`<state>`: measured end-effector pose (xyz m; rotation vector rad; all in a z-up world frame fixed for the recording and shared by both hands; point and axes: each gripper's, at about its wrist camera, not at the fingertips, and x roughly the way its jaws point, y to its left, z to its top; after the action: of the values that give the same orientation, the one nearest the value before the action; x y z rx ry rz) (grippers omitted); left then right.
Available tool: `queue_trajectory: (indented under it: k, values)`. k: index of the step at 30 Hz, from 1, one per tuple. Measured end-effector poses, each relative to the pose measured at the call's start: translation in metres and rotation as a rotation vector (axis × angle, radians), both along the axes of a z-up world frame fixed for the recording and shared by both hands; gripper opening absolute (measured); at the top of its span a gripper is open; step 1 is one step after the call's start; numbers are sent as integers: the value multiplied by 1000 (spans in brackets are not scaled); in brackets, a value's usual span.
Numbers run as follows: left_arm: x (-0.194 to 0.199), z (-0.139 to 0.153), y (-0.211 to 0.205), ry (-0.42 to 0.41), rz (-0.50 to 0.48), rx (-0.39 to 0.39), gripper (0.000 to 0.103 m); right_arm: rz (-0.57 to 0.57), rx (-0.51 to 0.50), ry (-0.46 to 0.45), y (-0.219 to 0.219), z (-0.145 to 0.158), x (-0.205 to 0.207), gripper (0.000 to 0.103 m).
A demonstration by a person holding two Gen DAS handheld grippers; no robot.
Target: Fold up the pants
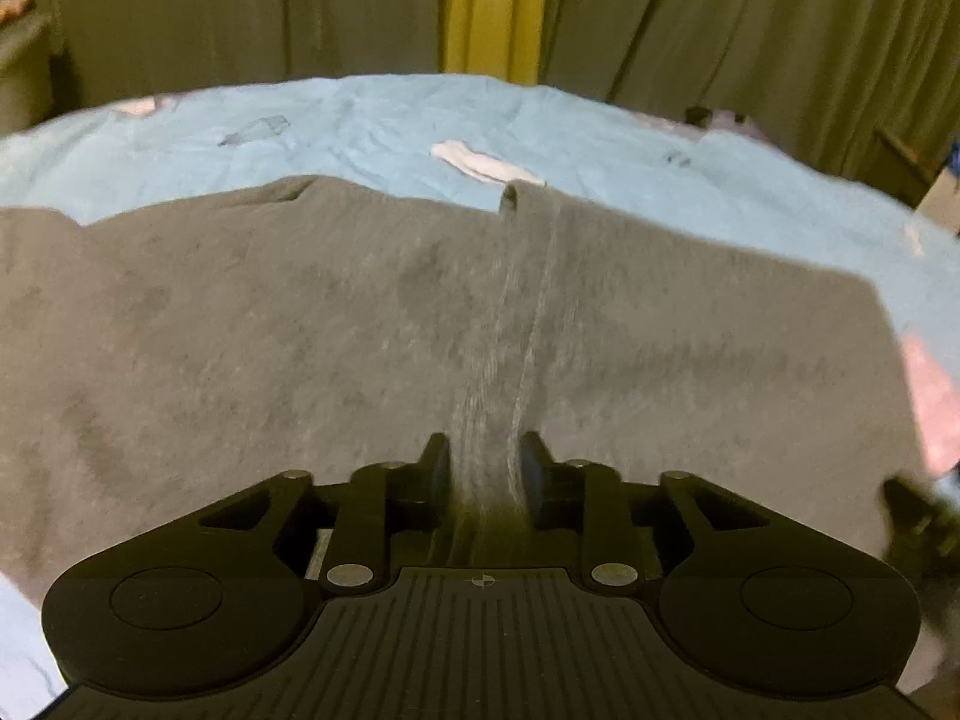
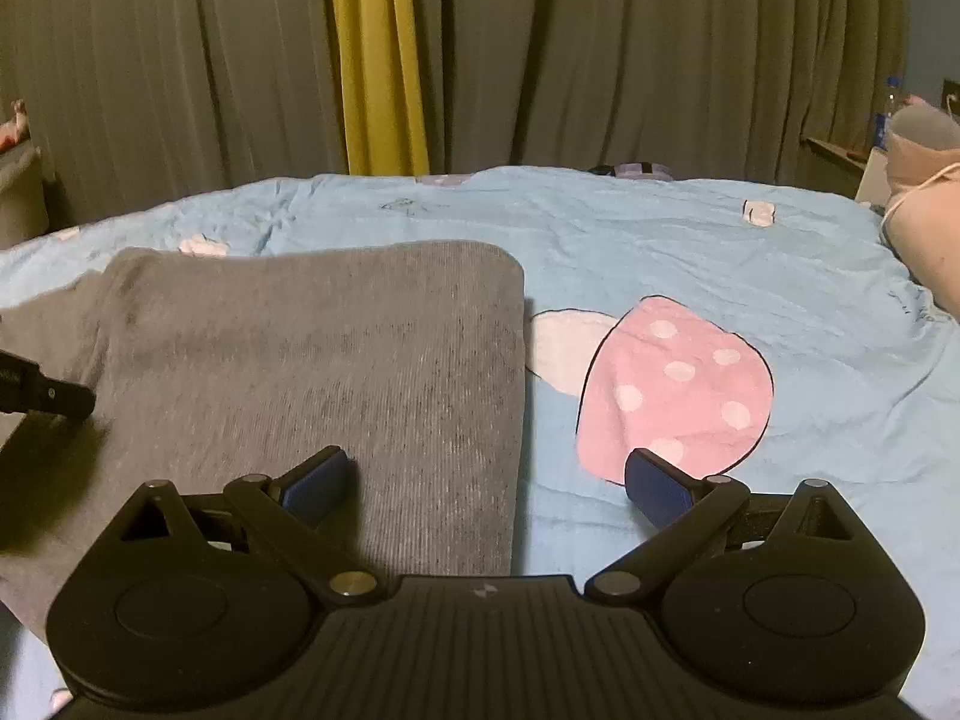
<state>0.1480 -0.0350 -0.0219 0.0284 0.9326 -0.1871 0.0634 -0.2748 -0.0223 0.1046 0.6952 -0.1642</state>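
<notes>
Lying nearest, spreading across a light blue bedsheet [image 2: 750, 276]: 1 pair of grey pants [image 2: 312, 360], folded flat, finely ribbed, with a rounded far corner and a straight right edge. Pinching a raised ridge of the grey fabric between both fingers: the left gripper [image 1: 485, 468], closed on the pants [image 1: 300, 330], a taut crease running away from the jaws toward the far hem. Hovering over the right edge of the pants with fingers spread wide, holding nothing: the right gripper [image 2: 485, 480], 1 blue pad [image 2: 315, 480] above the cloth, the other above the sheet. Showing just beside the pants on the sheet: 1 pink mushroom print [image 2: 672, 390] with white dots, plus several smaller pale prints scattered farther off. Poking in at the left edge of the right wrist view: part of the other gripper. Wrinkling lightly toward the far edge of the bed. Hanging behind the bed: grey-green curtains [image 2: 180, 78] with 1 yellow strip [image 2: 378, 60] between them. Standing at the far right: 1 bottle [image 2: 887, 114] on a shelf, too blurred for detail.
</notes>
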Motion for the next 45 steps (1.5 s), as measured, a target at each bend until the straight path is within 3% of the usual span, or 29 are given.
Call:
queue_trajectory:
  k: [1,5,6,9,10,13,16,18,21,22,24,25,27,28,30,32,34,36,41,45]
  values:
    - [-5,3,0,-24,-3,17,42,-15,-9,-22,-1,3,-2,99]
    - [-27,19,10,-106,8,90,53,-73,-6,-137,-8,13,-12,99]
    - [-32,22,15,-109,4,82,56,-73,-11,-109,-9,10,-9,99]
    - [-42,24,31,-97,10,82,72,-63,-44,96,-6,-15,10,99]
    - [-44,22,35,-98,24,109,79,-79,-21,79,-8,-15,8,99]
    - [-44,8,51,-43,74,179,78,-100,-8,10,-11,-3,3,99]
    - [-53,10,74,-4,115,34,78,-33,8,-113,-3,8,-6,99]
    - [-62,17,80,-10,124,-35,79,23,-3,-127,7,9,-3,99]
    - [-75,25,71,-44,84,-37,87,105,-42,-135,24,7,-2,99]
    - [-78,26,67,-55,69,-36,93,135,-50,-160,30,8,-5,99]
    - [-78,18,60,-57,68,-9,94,207,-57,-219,43,9,-13,99]
    - [-78,11,57,-47,74,38,91,246,-72,-216,51,7,-13,99]
    - [-73,-1,59,-32,114,146,84,328,-167,-87,72,-7,-2,99]
    - [-71,-3,66,-34,145,152,84,352,-224,-30,81,-18,1,99]
    - [-71,8,94,-60,230,30,82,362,-234,-91,80,-18,-5,99]
    - [-73,23,129,-114,334,-102,85,343,-183,-63,73,-15,1,99]
    - [-73,33,167,-169,436,-165,92,314,-102,-47,65,-19,4,99]
    - [-70,34,208,-187,497,-212,92,307,-62,-48,61,-21,4,99]
    - [-55,12,299,-114,674,-404,83,301,-73,-70,65,-28,-5,99]
    - [-46,-5,336,-85,732,-552,75,296,-64,-84,62,-27,-8,99]
